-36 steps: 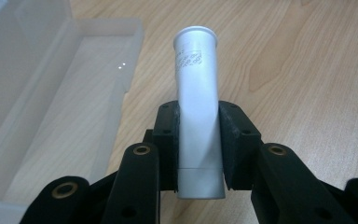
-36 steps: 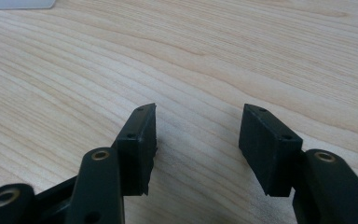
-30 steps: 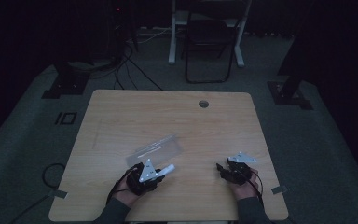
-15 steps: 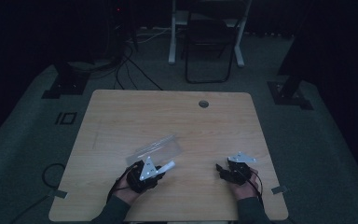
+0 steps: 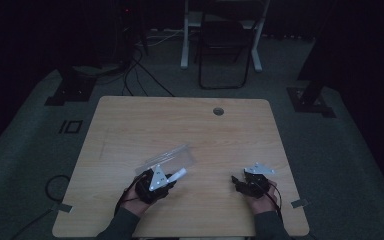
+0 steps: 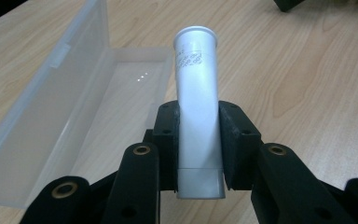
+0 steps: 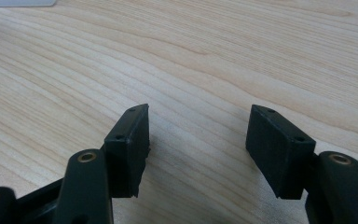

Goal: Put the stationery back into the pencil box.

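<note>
Left gripper (image 6: 199, 149): clamped on white tube (image 6: 196, 93), long axis pointing up-frame.
Clear case (image 6: 65, 107): lid open, just left of tube.
Right gripper (image 7: 198, 140): jaws apart, empty.

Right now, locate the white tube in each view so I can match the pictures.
High view: the tube lies lower left of centre, sticking out of the left gripper toward the right.
Left gripper view: tube at centre, clamped between the jaws, pointing up.
Right gripper view: no tube.
Shared landmark: the clear box beside the tube.
</note>
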Demonstrator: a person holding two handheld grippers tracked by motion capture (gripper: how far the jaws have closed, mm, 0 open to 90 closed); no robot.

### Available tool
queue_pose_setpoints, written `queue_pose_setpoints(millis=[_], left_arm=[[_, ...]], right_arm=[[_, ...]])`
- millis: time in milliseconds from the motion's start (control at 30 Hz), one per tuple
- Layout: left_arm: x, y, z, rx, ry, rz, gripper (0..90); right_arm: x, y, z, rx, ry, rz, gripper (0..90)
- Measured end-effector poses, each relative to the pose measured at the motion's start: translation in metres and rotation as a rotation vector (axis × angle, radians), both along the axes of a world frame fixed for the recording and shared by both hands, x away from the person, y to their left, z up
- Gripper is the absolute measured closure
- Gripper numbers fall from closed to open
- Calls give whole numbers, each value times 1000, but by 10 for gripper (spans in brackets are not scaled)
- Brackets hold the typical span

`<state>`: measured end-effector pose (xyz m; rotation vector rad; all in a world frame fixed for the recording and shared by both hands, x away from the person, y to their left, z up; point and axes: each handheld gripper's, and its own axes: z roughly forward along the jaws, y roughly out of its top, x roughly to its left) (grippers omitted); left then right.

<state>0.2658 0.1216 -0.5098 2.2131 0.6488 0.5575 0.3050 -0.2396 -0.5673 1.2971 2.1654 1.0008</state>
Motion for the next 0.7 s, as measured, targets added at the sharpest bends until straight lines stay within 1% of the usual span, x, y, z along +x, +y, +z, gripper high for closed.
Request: queue_pose_setpoints(millis=[133,167,700], left_arm=[[2,0,0,4,-8,8,708],[3,0,0,5,-17,22,708],[13,-1,-2,17,-45,68,708]], right_arm=[[0,0,0,0,0,0,394],[0,0,0,0,0,0,394],[0,0,0,0,0,0,394]])
